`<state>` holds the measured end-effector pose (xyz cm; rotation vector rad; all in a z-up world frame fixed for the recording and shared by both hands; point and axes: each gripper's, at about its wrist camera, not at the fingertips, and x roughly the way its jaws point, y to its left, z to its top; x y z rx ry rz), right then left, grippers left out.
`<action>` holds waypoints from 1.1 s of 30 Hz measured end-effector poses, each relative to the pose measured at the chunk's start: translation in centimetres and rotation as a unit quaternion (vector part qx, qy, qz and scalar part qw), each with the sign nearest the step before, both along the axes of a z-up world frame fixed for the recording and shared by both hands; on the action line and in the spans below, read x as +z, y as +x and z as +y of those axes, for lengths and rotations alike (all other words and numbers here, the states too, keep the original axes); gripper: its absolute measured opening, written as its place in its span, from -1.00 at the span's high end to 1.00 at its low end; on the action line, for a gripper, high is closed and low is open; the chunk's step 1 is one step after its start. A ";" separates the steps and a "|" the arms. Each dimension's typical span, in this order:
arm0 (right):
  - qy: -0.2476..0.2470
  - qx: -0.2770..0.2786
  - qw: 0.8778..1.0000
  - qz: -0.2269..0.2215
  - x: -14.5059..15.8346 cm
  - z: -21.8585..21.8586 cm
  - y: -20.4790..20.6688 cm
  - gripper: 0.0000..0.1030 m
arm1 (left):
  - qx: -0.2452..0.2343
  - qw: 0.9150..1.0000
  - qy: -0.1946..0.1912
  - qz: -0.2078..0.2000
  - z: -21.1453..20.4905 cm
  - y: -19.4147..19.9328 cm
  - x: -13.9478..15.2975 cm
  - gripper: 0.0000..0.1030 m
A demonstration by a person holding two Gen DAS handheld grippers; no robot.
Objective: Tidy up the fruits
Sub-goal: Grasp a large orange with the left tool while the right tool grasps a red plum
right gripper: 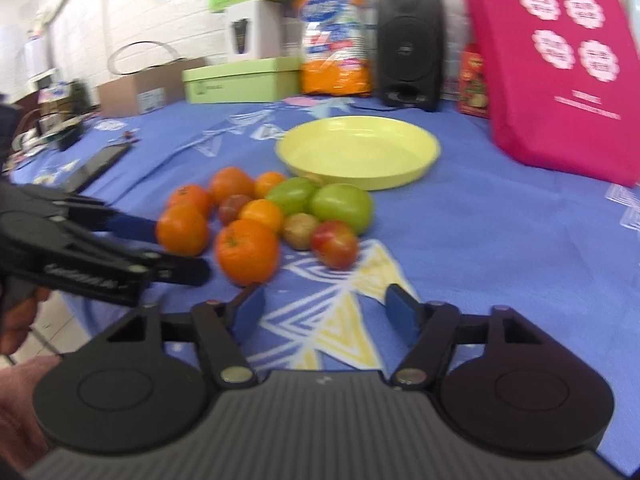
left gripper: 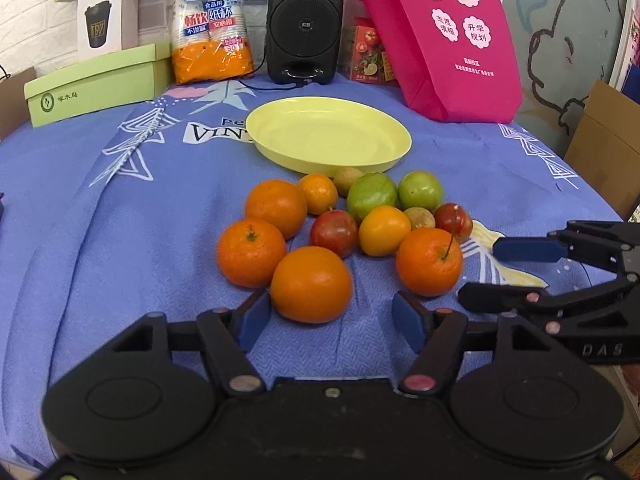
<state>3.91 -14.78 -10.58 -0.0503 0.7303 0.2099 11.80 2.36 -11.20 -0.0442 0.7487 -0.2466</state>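
Behind fruits (left gripper: 340, 232), "VINT" on cloth (left gripper: 120, 208).

I worked in what looked like an office or classroom storeroom: a white brick wall (left gripper: 28, 20), a table under a blue cloth (left gripper: 100, 220), stacked boxes (left gripper: 96, 84), a pack of paper cups (left gripper: 210, 24), a speaker (left gripper: 306, 20) and a pink promotional bag (left gripper: 440, 36).

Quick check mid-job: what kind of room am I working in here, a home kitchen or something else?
Probably not a kitchen; it looks like an office or classroom storeroom. The fruit sits on a table under a blue printed cloth, backed by a black speaker, a pack of paper cups, a pink tote bag and stacked boxes.
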 end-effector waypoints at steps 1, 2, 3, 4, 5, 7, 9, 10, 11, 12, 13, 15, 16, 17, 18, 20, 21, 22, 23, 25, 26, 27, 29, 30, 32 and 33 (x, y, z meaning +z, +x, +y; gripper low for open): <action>-0.002 0.009 1.000 0.000 0.0 0.3 0.1 -0.16 | -0.001 1.000 0.000 0.000 0.1 0.2 -0.1 -0.26; -0.006 0.014 1.000 -0.002 -0.1 0.5 0.1 -0.16 | -0.001 1.000 0.001 -0.001 0.1 0.4 -0.1 -0.23; -0.007 0.016 1.000 -0.003 -0.2 0.7 0.2 -0.15 | 0.000 1.000 0.000 -0.002 0.1 0.6 0.0 -0.17; -0.006 0.016 1.000 -0.005 -0.2 0.7 0.4 -0.13 | 0.001 1.000 0.001 -0.003 0.1 0.8 -0.1 -0.13; -0.005 0.015 1.000 -0.007 -0.2 0.7 0.5 -0.13 | 0.001 1.000 0.002 -0.004 0.1 1.0 -0.1 -0.04; -0.008 0.015 1.000 -0.008 -0.2 0.5 0.9 -0.05 | 0.003 1.000 0.000 -0.004 0.3 1.2 0.0 0.08; -0.021 0.018 1.000 -0.010 -0.2 0.4 1.2 0.11 | 0.004 1.000 -0.003 -0.002 0.4 1.2 0.0 0.16; -0.026 0.020 0.999 -0.010 -0.1 0.3 1.2 0.26 | 0.004 1.000 -0.005 -0.001 0.5 1.3 0.0 0.16; -0.028 0.020 0.999 -0.008 0.0 0.2 1.3 0.31 | 0.005 1.000 -0.007 0.001 0.6 1.3 0.0 0.16; -0.029 0.020 0.999 -0.007 0.1 0.0 1.5 0.34 | 0.005 1.000 -0.009 0.002 0.6 1.3 0.0 0.16; -0.027 0.018 0.999 -0.006 0.1 -0.2 1.6 0.34 | 0.005 1.000 -0.009 0.002 0.6 1.3 0.0 0.16; -0.027 0.014 1.000 -0.004 -0.1 -0.3 2.2 0.34 | 0.005 1.000 -0.005 0.001 0.5 1.3 0.0 0.16; -0.029 0.013 0.999 -0.005 -0.1 -0.3 2.5 0.34 | 0.005 1.000 -0.004 0.000 0.4 1.2 0.0 0.16; -0.030 0.012 0.999 -0.008 -0.2 -0.3 2.8 0.34 | 0.005 1.000 -0.003 0.000 0.3 1.2 0.0 0.16; -0.031 0.011 0.999 -0.009 -0.3 -0.2 3.1 0.34 | 0.006 1.000 -0.003 0.000 0.3 1.2 -0.1 0.16; -0.031 0.014 0.999 -0.010 -0.6 0.0 3.7 0.34 | 0.006 1.000 -0.004 -0.001 0.3 1.1 -0.1 0.16; -0.033 0.014 0.999 -0.011 -0.8 0.1 3.9 0.34 | 0.007 1.000 -0.005 -0.002 0.3 1.0 -0.1 0.16; -0.034 0.015 0.999 -0.013 -0.9 0.3 4.0 0.34 | 0.007 1.000 -0.005 -0.003 0.3 1.0 -0.1 0.16; -0.034 0.015 0.999 -0.014 -0.9 0.4 4.2 0.34 | 0.007 1.000 -0.006 -0.003 0.3 0.9 -0.1 0.17; -0.032 0.014 0.999 -0.016 -1.1 0.5 4.4 0.44 | 0.006 1.000 -0.005 -0.006 0.2 0.8 -0.1 0.18; -0.033 0.016 0.999 -0.017 -1.2 0.6 4.5 0.45 | 0.005 1.000 -0.007 -0.007 0.2 0.7 -0.1 0.18; -0.034 0.015 0.999 -0.019 -1.2 0.7 4.5 0.46 | 0.003 1.000 -0.009 -0.007 0.3 0.6 -0.1 0.18; -0.036 0.014 0.999 -0.021 -1.1 0.8 4.3 0.47 | 0.001 1.000 -0.012 -0.007 0.3 0.4 0.0 0.18; -0.035 0.013 0.999 -0.022 -1.1 0.9 4.2 0.47 | 0.000 1.000 -0.014 -0.007 0.3 0.3 0.1 0.18; -0.033 0.009 0.999 -0.024 -0.9 0.8 3.9 0.47 | 0.001 1.000 -0.018 -0.007 0.4 0.1 0.2 0.18; -0.032 0.008 0.999 -0.023 -0.8 0.8 3.7 0.47 | 0.001 1.000 -0.020 -0.007 0.5 -0.1 0.4 0.18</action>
